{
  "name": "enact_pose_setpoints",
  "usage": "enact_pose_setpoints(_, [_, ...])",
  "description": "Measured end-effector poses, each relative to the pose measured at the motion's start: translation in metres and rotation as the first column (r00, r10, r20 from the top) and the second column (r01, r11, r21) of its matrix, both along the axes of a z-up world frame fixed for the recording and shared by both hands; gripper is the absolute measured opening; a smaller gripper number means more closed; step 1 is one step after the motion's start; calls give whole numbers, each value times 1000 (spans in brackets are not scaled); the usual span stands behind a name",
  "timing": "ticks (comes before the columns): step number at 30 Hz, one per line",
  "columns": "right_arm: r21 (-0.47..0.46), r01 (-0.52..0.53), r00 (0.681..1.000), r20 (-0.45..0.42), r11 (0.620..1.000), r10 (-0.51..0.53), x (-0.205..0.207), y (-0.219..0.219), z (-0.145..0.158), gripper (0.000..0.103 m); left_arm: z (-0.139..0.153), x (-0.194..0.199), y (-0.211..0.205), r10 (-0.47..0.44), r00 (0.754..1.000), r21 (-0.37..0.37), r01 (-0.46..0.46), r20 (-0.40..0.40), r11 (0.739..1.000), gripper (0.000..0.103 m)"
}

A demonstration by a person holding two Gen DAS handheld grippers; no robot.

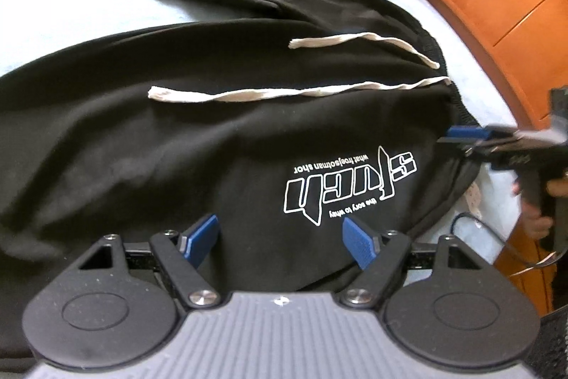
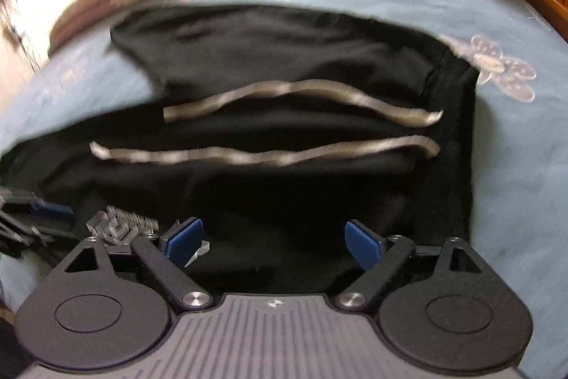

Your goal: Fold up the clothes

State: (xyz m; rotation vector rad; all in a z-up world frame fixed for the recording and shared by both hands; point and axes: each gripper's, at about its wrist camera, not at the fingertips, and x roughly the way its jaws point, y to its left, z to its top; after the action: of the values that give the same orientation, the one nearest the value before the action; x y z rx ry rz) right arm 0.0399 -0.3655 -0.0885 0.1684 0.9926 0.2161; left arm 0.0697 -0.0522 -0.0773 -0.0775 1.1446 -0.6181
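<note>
- Blue bed sheet point(image 2: 514, 166) carries black trousers point(image 1: 177, 148) with pale drawstrings point(image 1: 284, 93) mid-frame.
- Left gripper point(image 1: 280, 242) and right gripper point(image 2: 273, 242) hover, jaws apart, empty.

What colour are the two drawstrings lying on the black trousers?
Cream, off-white: the two flat woven drawstrings show sharpest in the left wrist view.

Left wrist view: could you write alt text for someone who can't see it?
Black trousers with two cream drawstrings lie spread on a pale blue bedsheet. The left gripper hovers open above them; the right gripper enters from the right.
</note>
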Motion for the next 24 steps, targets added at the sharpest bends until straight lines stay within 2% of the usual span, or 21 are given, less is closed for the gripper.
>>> enact_pose_setpoints(3, [0,21,999,-46,1000,-21,-2,8,-21,102,-1,-1,5,-26,1000,-22,27,10,999,80])
enact_pose_setpoints(6, [-53,8,1000,21,999,-7,-15,19,-27,103,-3,-5,6,-60,998,-26,61,35,998,84])
enact_pose_setpoints(8, [-118,-20,997,72,993,29,-24,28,-31,103,-5,-8,4,-77,996,-35,79,53,996,91])
enact_pose_setpoints(10, [-173,-46,994,94,984,63,-29,35,-34,103,-6,-11,0,-76,994,-27,79,72,997,93])
enact_pose_setpoints(12, [-179,-49,995,73,983,63,-28,35,-31,103,-6,-16,-5,-74,992,1,74,101,997,94])
enact_pose_setpoints(13, [-171,-63,994,74,983,77,-29,32,-25,97,-5,-19,-8,-80,989,27,77,121,997,94])
enact_pose_setpoints(14, [-162,-84,992,79,983,98,-32,29,-18,79,-5,-23,-11,-87,986,52,80,143,995,94])
enact_pose_setpoints(16, [-153,-141,982,104,978,157,-41,23,0,74,-1,-34,-14,-102,976,94,85,193,992,93])
enact_pose_setpoints(17, [-190,-192,968,127,963,218,-51,20,12,74,1,-39,-15,-111,970,111,88,217,990,93])
enact_pose_setpoints(19, [-301,-294,921,163,907,353,-75,18,37,74,10,-53,-14,-130,950,117,101,283,988,93])
enact_pose_setpoints(20, [-368,-351,889,158,861,430,-85,20,45,74,15,-60,-12,-139,936,115,107,322,988,93])
enact_pose_setpoints(22, [-503,-458,808,110,733,579,-100,28,49,74,22,-74,-11,-144,915,111,110,377,988,93])
enact_pose_setpoints(24, [-600,-536,723,38,594,690,-105,39,38,74,23,-85,-12,-133,900,111,95,416,989,93])
